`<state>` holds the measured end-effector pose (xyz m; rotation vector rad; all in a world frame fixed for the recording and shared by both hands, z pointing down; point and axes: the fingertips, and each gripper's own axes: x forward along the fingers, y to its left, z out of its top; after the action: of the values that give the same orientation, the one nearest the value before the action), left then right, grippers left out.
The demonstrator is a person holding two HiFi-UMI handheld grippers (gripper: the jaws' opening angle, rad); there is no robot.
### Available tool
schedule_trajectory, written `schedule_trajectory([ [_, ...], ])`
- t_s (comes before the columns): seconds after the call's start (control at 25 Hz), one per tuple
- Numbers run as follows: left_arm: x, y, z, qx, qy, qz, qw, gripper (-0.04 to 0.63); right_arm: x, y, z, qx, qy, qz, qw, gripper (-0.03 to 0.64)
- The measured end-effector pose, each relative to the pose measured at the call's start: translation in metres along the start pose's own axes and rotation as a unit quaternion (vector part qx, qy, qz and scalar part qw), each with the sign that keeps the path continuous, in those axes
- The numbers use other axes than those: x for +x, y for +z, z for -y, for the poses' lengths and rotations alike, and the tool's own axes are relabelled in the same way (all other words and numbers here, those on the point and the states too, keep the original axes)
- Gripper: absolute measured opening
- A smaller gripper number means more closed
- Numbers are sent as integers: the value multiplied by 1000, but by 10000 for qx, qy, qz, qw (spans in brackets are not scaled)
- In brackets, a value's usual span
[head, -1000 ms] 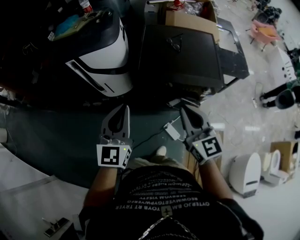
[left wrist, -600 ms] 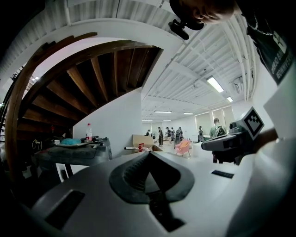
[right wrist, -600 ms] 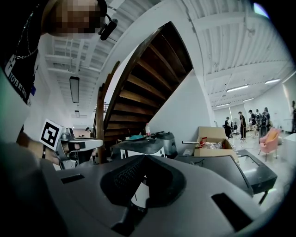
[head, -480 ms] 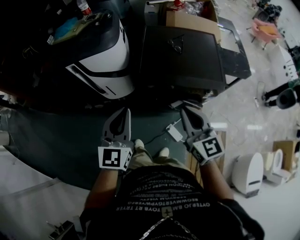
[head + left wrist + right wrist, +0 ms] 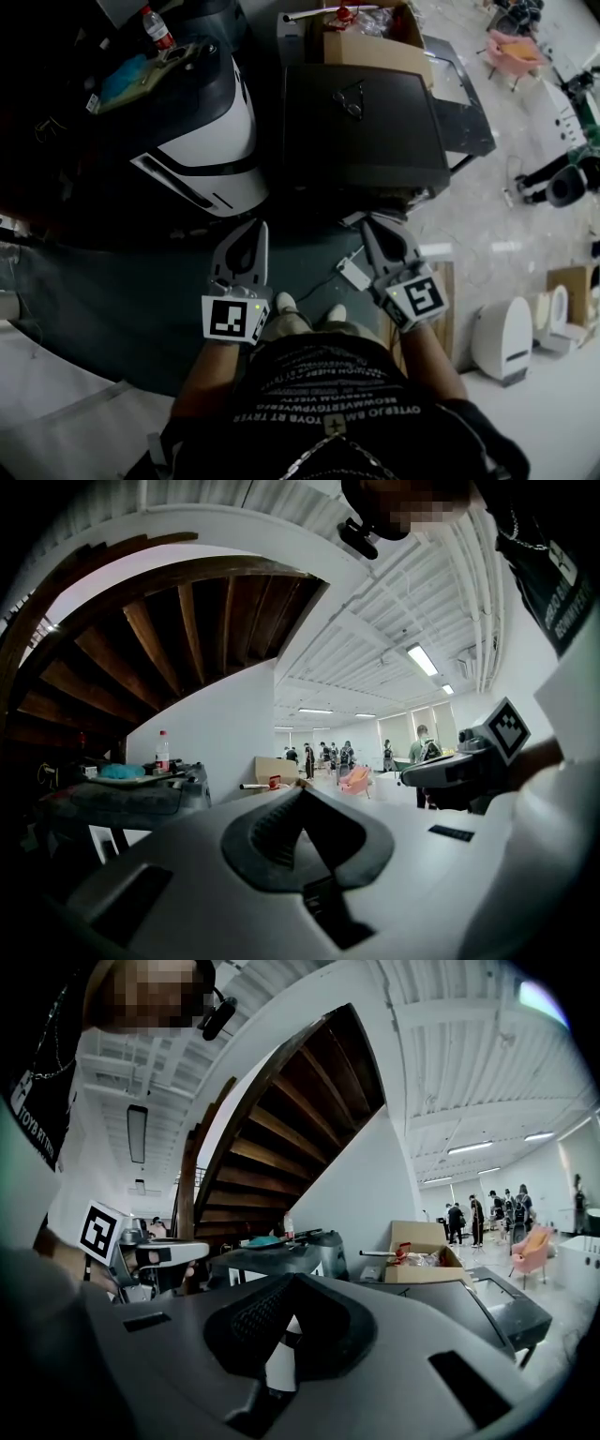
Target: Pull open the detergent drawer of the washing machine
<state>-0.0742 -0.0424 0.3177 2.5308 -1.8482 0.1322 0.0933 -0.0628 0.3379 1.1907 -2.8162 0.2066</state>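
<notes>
**Approach stage, head view.** The left tongs [image 5: 253, 228] and the right tongs [image 5: 373, 228] are held side by side ahead of the body, pointing roughly level. Each pair is fully closed, pad against pad, and nothing is gripped in either, as both gripper views confirm.

The washing machine [image 5: 211, 122], taken to be the white-fronted unit with a dark top, stands ahead and to the left, well apart from both tongs. A bottle [image 5: 156, 28] is seen at its far end, and a dark appliance [image 5: 361, 112] stands just beside it on the right. The detergent drawer cannot be picked out with certainty. It is presumed to lie in the slanted front panel [image 5: 178, 173], near the dark slits.

The pull has not been begun. For a clean step:

- The tongs should be opened before the panel is reached.
- One pair only should be set on the drawer's front lip.
- The drawer should be drawn straight and level towards the body.
- The white adapter [image 5: 354, 274] on the floor [image 5: 131, 281] is best stepped around.
</notes>
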Motion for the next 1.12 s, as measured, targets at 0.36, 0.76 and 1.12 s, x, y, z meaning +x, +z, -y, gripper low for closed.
schedule_trajectory([
  [0.36,4,-4,-59,-17,-225,9,9997,3,53,10,-32,-159,-157,0,9998,-3],
  [0.76,-2,-14,-124,-131,-343,74,9993,2,96,9,-63,-402,-319,-139,9986,-3],
  [1.12,12,-36,-123,-275,-519,-96,9982,3,97,-8,-49,-288,-515,-308,9978,-3],
])
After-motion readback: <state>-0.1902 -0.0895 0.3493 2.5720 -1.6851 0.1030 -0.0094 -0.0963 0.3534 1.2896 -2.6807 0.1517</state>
